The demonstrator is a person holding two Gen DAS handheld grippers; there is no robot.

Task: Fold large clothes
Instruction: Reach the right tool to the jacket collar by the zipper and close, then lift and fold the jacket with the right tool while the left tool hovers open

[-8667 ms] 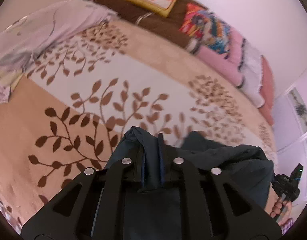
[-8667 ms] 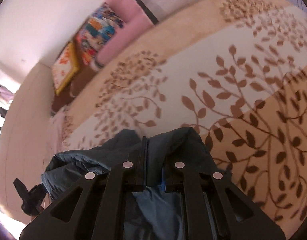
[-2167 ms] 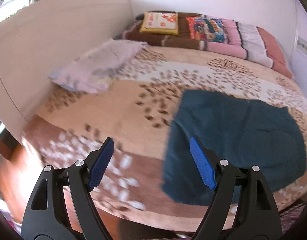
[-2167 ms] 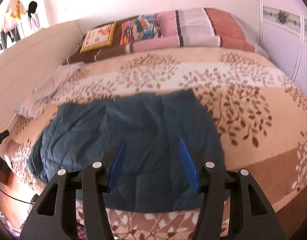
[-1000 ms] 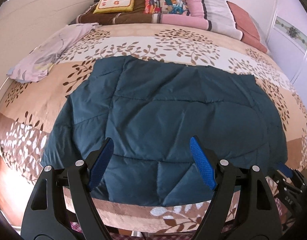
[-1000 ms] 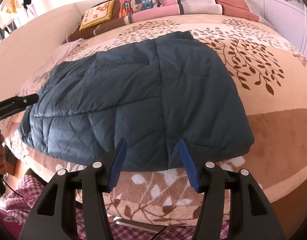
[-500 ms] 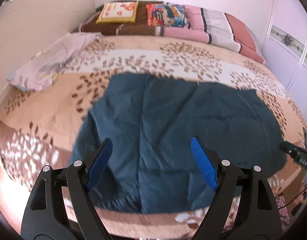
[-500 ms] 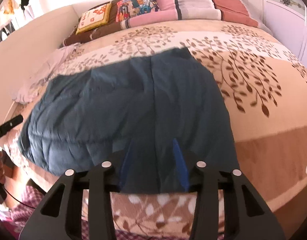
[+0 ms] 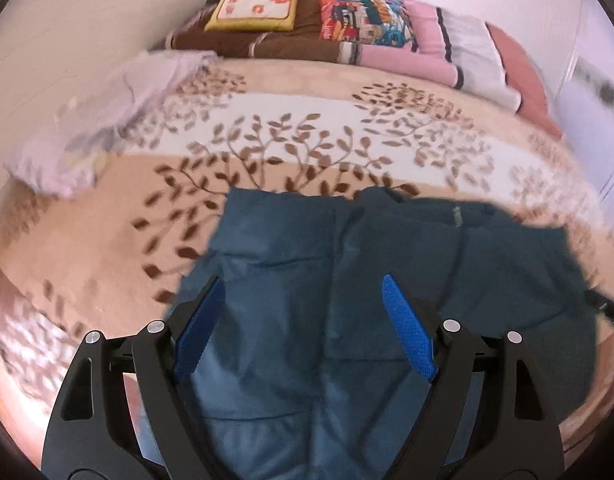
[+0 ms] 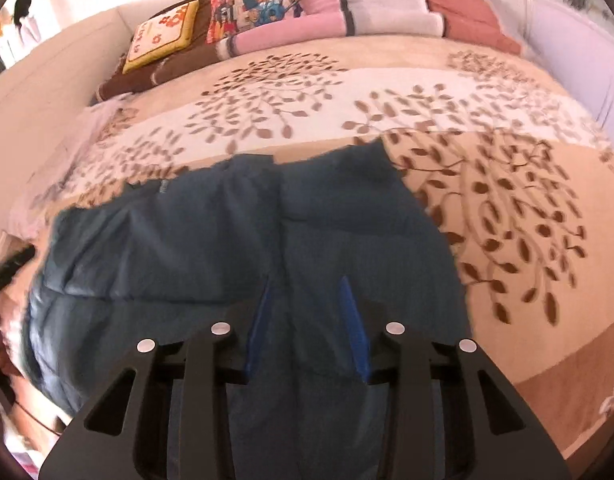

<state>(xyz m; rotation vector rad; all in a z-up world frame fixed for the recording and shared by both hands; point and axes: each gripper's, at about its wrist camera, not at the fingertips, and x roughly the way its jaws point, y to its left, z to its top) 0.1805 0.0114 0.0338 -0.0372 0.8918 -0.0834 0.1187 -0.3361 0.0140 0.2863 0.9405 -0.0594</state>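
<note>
- Since half a second ago, both grippers are sitting lower and closer over the dark teal quilted garment (image 9: 347, 280), which is now filling much more of each view; the right jaws are also standing narrower than a second ago.
- Left gripper (image 9: 303, 320) is hovering over the garment's near edge, its jaws spread wide, blue pads (image 9: 407, 332) apart with only cloth showing behind the gap, nothing pinched.
- Right gripper (image 10: 307, 328) is hovering over the same garment (image 10: 247, 260), its jaws partly drawn in but a clear gap remaining between the blue pads (image 10: 353, 332); whether the pads are touching the cloth I cannot tell.
- Garment is lying spread on the leaf-patterned bedspread (image 9: 107, 248), at the near side of the bed, its near edge running under both grippers at 6 o'clock and its far edge reaching about the middle of the frame.
- In the left view, a crumpled lilac cloth (image 9: 107, 112) is lying at 10 o'clock, well apart from the garment.
- Pillows are lining the head of the bed at 12 o'clock: a yellow flowered cushion (image 9: 255, 6), a bright patterned pillow (image 9: 367, 18) and a pink striped one (image 9: 439, 52).
- At 3 o'clock in the left view a dark gripper tip (image 9: 607, 308) is showing blurred beside the garment's edge.
</note>
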